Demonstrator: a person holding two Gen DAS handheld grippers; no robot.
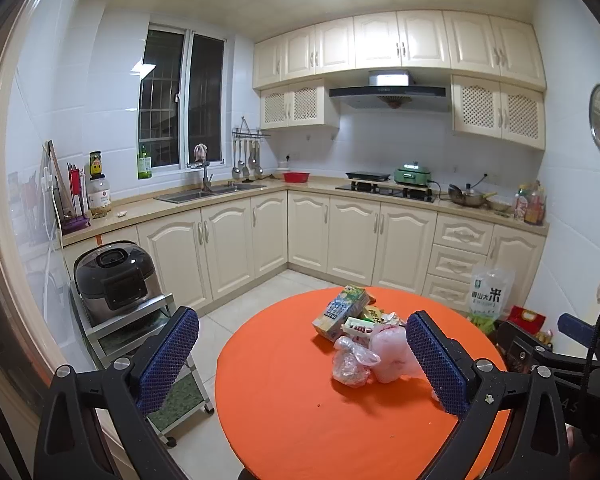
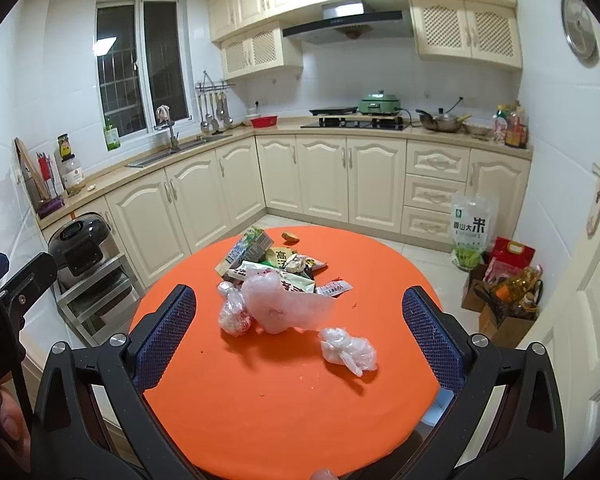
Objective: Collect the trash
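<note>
- The left claw (image 1: 300, 364) is wide open and holds nothing. It hangs over the near edge of the round orange bench (image 1: 300, 420).
- The right claw (image 2: 300, 336) is wide open too, with nothing in it. It hangs over the same bench (image 2: 260, 400).
- The trash pile (image 2: 272, 276) sits in the middle of the bench, past both claws.
- At the front of the pile is a pink bag (image 2: 278, 304) with a small knotted bag (image 2: 233, 314) touching its left side.
- One more small bag (image 2: 348, 350) lies apart, nearer the right claw. In the left view it is almost all hidden behind the right finger.
- Behind the pink bag is a carton (image 2: 246, 250) on its side and some wrappers (image 2: 296, 276). They lie on top of each other, so it is hard to count them.
- A small brown bit (image 2: 290, 236) lies at the far edge. I cannot tell what it is.
- A rice bag (image 2: 472, 232) stands on the floor to the right.
</note>
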